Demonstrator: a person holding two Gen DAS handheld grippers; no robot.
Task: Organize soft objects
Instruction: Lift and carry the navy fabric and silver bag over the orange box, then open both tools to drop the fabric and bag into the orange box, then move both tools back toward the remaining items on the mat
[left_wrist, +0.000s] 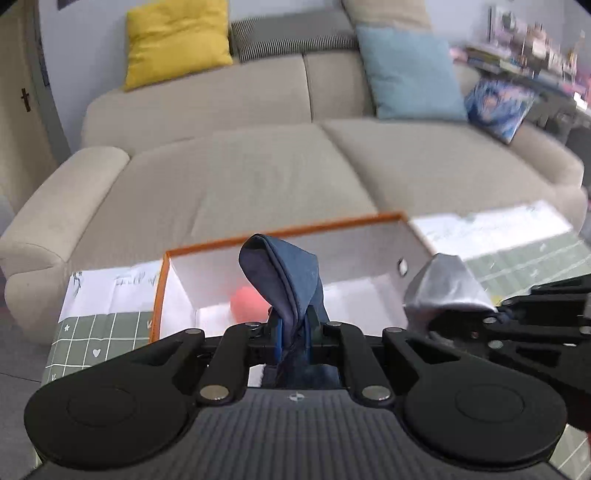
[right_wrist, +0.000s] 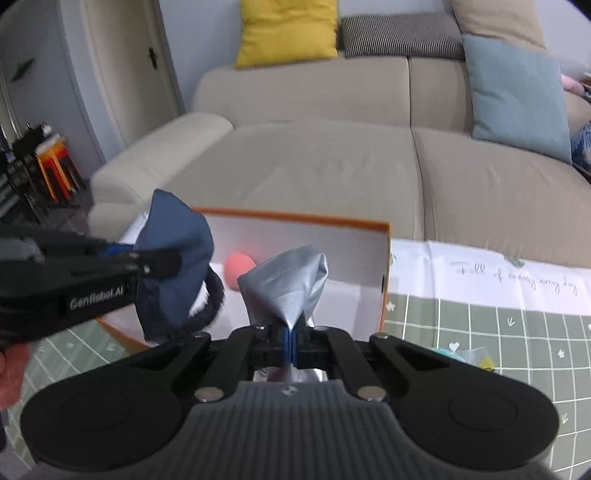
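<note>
The left gripper is clamped on a dark blue fabric piece, whose fold stands up ahead of its fingers. Just beyond it sits the white box with an orange rim, open on the green checked tablecloth, with a pink ball inside. To its right, the right gripper is pinched tight on a silver-grey fabric piece, bunched over the box's near edge. A beige sofa lies behind.
</note>
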